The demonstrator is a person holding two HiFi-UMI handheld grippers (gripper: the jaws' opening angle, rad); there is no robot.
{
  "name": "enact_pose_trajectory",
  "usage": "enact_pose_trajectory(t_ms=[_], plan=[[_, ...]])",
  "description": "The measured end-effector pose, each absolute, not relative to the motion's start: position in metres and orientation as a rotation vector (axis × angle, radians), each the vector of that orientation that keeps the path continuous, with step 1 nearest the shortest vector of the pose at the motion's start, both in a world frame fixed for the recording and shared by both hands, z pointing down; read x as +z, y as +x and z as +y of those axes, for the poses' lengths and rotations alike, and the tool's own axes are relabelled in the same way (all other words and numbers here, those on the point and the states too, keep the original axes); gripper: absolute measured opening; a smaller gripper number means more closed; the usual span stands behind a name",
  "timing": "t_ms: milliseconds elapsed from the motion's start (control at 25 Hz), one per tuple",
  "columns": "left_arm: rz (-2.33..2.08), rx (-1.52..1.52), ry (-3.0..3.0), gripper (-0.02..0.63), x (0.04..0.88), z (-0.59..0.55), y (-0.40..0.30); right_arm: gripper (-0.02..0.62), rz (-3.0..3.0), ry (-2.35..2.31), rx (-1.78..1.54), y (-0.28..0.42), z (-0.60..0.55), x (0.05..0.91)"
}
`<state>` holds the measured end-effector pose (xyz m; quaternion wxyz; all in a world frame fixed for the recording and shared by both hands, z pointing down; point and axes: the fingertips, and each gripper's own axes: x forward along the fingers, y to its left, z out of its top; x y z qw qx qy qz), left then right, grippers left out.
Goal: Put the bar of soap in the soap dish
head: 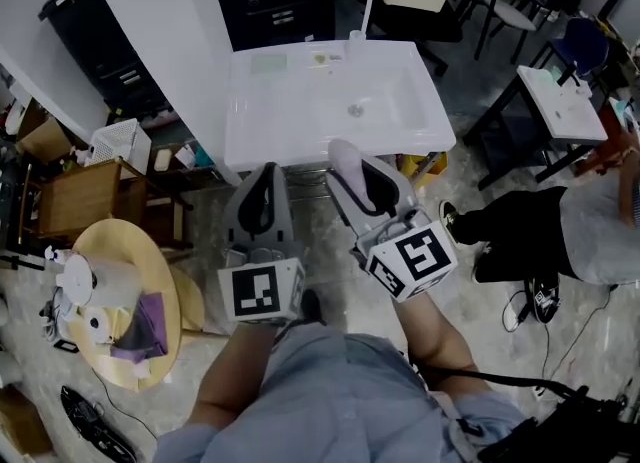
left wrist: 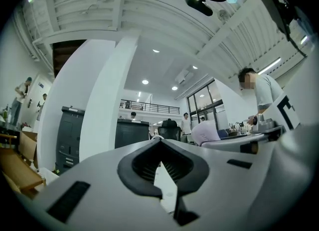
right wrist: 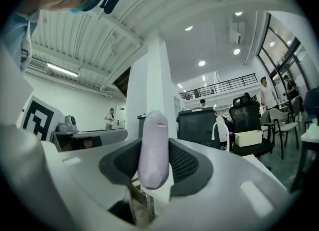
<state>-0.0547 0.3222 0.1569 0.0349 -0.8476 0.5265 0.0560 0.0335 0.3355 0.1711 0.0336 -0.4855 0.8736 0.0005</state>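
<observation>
Holding the bar of soap (right wrist: 153, 147) clamped in my right gripper (head: 362, 177), long axis along the jaws. The soap dish (head: 268, 63), I think, sits at 11 o'clock on the sink (head: 300, 143). My left gripper (head: 262, 189) is closed and empty.

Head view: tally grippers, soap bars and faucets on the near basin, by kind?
Grey two-jaw grippers: 2, left gripper and right gripper
Pale purple bar of soap: 1, in the right gripper's jaws
White curved faucet: 1
Total: 4

no legible text, no readable labels, brands or numbers in view
</observation>
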Motion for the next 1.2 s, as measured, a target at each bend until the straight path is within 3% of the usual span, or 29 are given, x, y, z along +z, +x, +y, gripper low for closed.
enact_pose_trajectory(t_ms=[440,1200], plan=[[1.594,0.172,-2.625,0.006,0.159,0.251,-0.073,0.153,2.700,-1.493,0.043,0.008,0.258,0.163],[1.753,0.092,-2.540,0.006,0.185,0.089,-0.031,0.153,2.748,-1.419,-0.048,0.059,0.098,0.198]])
